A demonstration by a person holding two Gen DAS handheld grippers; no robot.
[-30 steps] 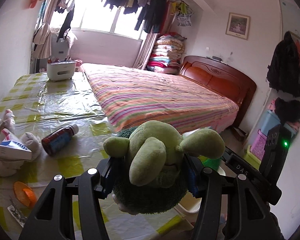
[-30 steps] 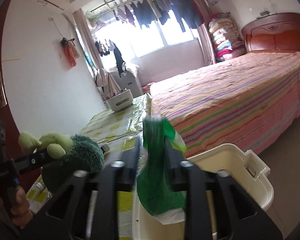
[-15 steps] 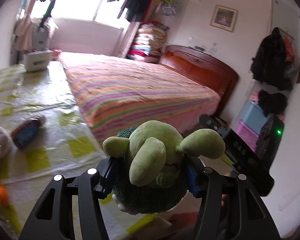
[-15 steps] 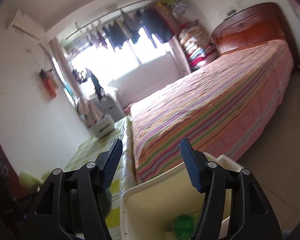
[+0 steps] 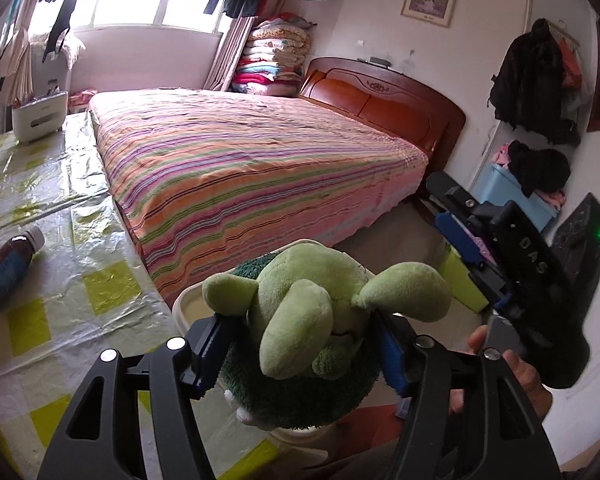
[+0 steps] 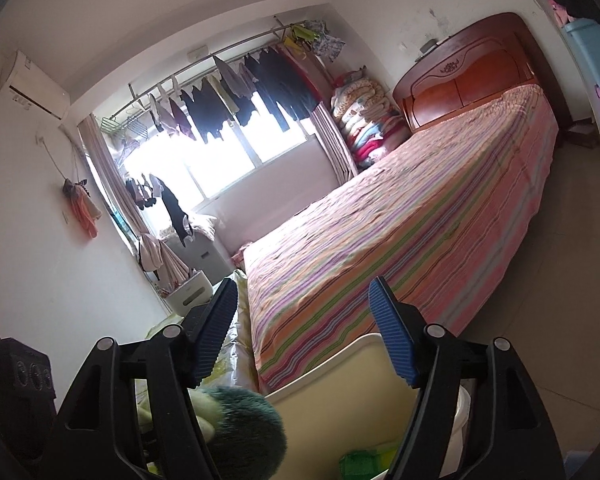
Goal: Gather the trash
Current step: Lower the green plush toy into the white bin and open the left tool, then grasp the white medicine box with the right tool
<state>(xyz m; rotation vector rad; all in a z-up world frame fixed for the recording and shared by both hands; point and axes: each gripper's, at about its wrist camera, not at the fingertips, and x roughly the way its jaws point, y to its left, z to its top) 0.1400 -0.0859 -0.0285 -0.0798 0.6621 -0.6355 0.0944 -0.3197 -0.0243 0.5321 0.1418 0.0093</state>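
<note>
My left gripper (image 5: 296, 344) is shut on a green plush toy (image 5: 300, 320) with a dark green furry body and holds it over the rim of the cream bin (image 5: 188, 308). The toy's fur (image 6: 244, 432) shows low in the right wrist view. My right gripper (image 6: 302, 332) is open and empty above the bin (image 6: 340, 380); it also shows in the left wrist view (image 5: 468, 236). Green wrapper trash (image 6: 364, 460) lies in the bin's bottom.
A brown bottle (image 5: 8, 264) lies on the yellow-checked table cover (image 5: 60, 240). A white box (image 5: 40, 116) stands at the table's far end. A striped bed (image 5: 252, 168) runs beside the table. Blue and green crates (image 5: 512, 196) stand by the right wall.
My right gripper opened and dropped the green wrapper into the bin, then tilted upward. My left gripper carried the plush toy right, from over the table to over the bin.
</note>
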